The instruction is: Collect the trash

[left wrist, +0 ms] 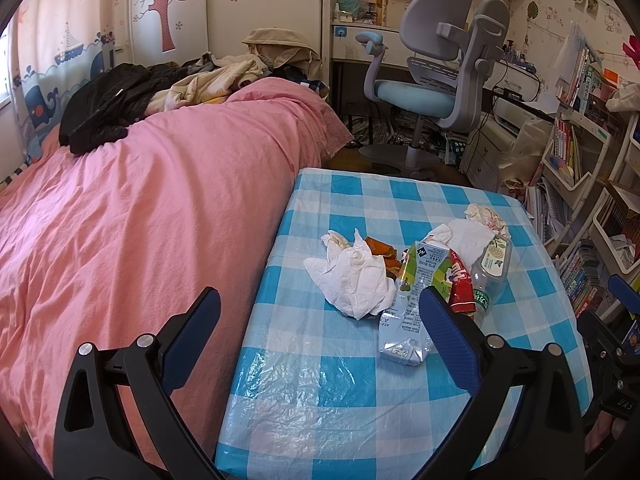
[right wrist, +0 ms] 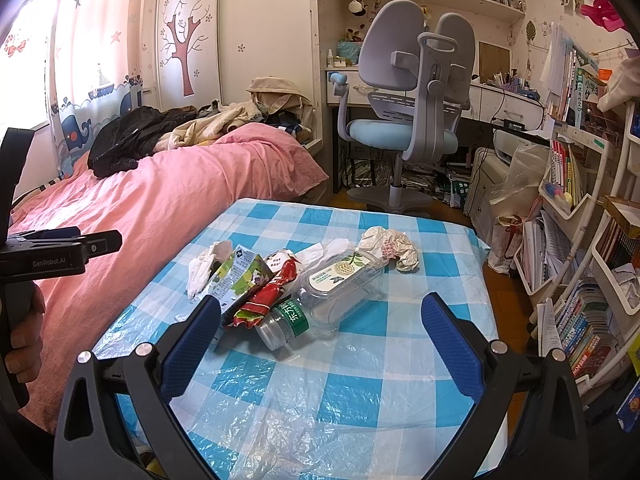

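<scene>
Trash is all sitting on the checkered counter (right wrist: 360, 380), nothing collected yet. Right claw (right wrist: 320, 332) gapes wide and empty just short of the plastic bottle (right wrist: 286, 322), red wrapper (right wrist: 266, 296) and clear tub (right wrist: 340, 284). Left claw (left wrist: 320, 332) hangs wide too, near the crumpled tissue (left wrist: 352, 276).

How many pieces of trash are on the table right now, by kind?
Tissues: 2, one at the left, one further back
Crumpled paper ball: 1
Cartons: 1
Red wrappers: 1
Orange wrappers: 1
Bottles: 1
Clear boxes: 1
Total: 8, though the pile may hide more.
</scene>
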`<state>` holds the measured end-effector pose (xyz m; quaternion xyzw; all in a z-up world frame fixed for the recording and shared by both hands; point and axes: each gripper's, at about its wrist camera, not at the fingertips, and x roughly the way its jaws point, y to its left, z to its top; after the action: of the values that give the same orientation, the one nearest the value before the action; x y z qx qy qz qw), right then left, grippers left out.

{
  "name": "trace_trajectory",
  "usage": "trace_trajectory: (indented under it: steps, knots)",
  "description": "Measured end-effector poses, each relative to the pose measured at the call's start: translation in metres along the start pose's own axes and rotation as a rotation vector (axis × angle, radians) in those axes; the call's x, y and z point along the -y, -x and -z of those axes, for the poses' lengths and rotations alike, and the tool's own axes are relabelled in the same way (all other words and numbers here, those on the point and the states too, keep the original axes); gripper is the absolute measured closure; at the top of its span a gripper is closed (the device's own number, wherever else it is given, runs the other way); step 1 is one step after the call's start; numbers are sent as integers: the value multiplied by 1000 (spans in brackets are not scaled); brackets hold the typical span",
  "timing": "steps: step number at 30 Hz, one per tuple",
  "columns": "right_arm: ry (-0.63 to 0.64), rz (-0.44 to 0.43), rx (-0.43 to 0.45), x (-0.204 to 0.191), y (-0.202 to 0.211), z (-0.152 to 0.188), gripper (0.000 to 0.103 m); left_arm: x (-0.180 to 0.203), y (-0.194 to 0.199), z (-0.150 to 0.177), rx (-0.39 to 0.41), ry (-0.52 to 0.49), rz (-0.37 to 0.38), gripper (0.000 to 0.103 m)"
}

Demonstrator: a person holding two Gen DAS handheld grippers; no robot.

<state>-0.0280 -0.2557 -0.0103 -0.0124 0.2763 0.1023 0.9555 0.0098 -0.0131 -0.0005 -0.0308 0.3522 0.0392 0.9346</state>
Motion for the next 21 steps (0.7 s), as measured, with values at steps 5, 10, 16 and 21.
trace_trajectory:
  steps: [5, 10, 16, 21]
  knots:
    - [-1, -2, 5, 0, 0, 0, 6, -3, -2, 2, -8, 1, -5, 7]
    - [6, -4, -2, 1, -4, 8, 6, -4, -4, 4, -11, -2, -8, 7]
    - [7, -6, -3, 1, -4, 10, 6, -4, -4, 4, -14, -5, -8, 7]
    - [24, -5, -8, -1, -1, 7, 6, -2, -4, 4, -15, -6, -9, 7]
